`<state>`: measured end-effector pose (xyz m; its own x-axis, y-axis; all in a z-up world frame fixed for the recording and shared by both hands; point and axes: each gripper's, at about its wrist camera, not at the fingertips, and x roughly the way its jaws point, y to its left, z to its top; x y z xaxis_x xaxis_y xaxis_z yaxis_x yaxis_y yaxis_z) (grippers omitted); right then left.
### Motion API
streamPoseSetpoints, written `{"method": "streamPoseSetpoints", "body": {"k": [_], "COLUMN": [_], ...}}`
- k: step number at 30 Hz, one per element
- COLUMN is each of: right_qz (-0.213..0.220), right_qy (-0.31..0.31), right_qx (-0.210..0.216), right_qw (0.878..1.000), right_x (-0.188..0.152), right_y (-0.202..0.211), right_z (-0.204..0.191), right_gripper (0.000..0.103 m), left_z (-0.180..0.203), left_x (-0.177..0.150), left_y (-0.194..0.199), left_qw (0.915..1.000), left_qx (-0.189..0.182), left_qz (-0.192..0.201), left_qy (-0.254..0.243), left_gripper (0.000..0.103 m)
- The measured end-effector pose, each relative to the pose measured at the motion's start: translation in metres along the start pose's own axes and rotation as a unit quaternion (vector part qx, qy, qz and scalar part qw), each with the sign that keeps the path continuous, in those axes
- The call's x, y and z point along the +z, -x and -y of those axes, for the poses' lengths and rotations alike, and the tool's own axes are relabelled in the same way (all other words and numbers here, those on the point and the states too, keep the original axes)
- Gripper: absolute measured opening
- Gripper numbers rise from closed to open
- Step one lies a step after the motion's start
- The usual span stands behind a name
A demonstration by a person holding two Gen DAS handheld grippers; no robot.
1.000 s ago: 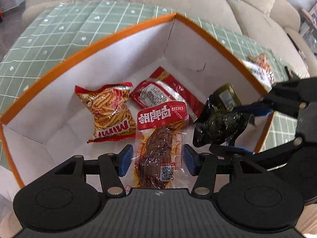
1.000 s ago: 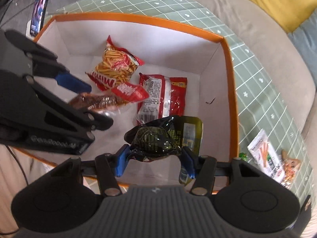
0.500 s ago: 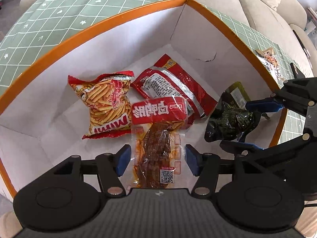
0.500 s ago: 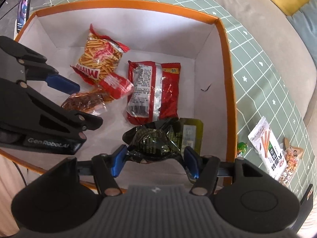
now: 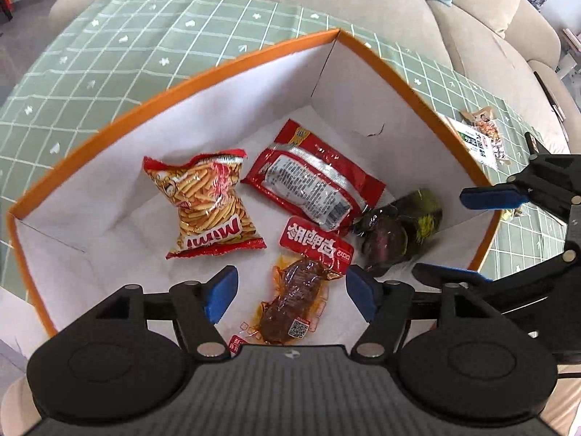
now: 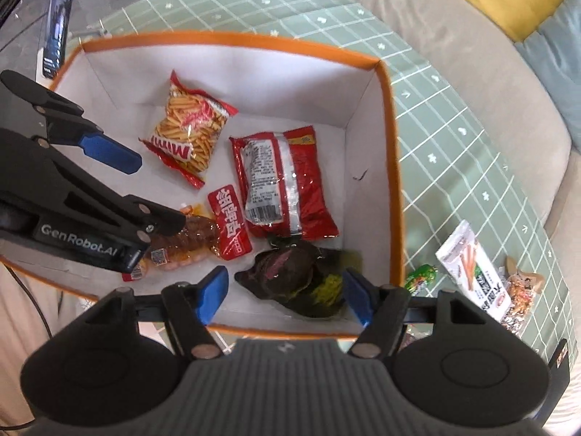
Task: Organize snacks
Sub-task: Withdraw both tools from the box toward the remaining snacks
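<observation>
An orange-rimmed white box [image 5: 232,61] [image 6: 394,167] holds several snacks: a Mimi stick bag [image 5: 208,203] [image 6: 189,130], a red foil pack [image 5: 312,181] [image 6: 283,181], a brown meat packet with a red label [image 5: 297,298] [image 6: 221,225] and a dark green pouch [image 5: 399,232] [image 6: 301,276]. My left gripper [image 5: 290,290] is open above the meat packet, which lies on the box floor. My right gripper [image 6: 285,294] is open above the dark pouch, which also lies loose in the box.
The box stands on a green checked cloth [image 5: 109,47] over a beige sofa [image 6: 472,65]. Outside the box to the right lie a white stick-snack pack [image 6: 472,269], a small orange packet [image 6: 523,283] and a green candy [image 6: 421,276]. A phone [image 6: 56,36] stands at far left.
Both grippers opened and let go: the meat packet and the dark pouch dropped onto the box floor. Both grippers drew back and up from the box.
</observation>
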<state>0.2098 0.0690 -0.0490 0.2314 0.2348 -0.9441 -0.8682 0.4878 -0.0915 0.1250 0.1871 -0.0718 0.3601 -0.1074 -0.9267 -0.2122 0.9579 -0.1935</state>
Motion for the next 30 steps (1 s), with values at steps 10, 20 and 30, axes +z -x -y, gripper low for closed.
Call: {"method": "streamPoseSetpoints", "body": {"k": [10, 20, 30], "right_qz": [0.098, 0.200, 0.228], "right_qy": [-0.074, -0.213, -0.279], "right_qx": [-0.018, -0.055, -0.122], "right_qw": [0.992, 0.955, 0.925], "right_x": [-0.038, -0.109, -0.182], "right_y": [0.054, 0.078, 0.079], "right_z": [0.026, 0.052, 0.055], "right_gripper": [0.068, 0.068, 0.068], "left_z": [0.030, 0.091, 0.144], "left_x": [-0.005, -0.013, -0.028], "left_y": [0.029, 0.050, 0.047], "left_qw": [0.9978, 0.9873, 0.9740], "left_qx": [0.018, -0.013, -0.052], "left_qz": [0.055, 0.119, 0.130], "left_qy": [-0.034, -0.104, -0.178], "left_gripper": [0.081, 0.081, 0.081]}}
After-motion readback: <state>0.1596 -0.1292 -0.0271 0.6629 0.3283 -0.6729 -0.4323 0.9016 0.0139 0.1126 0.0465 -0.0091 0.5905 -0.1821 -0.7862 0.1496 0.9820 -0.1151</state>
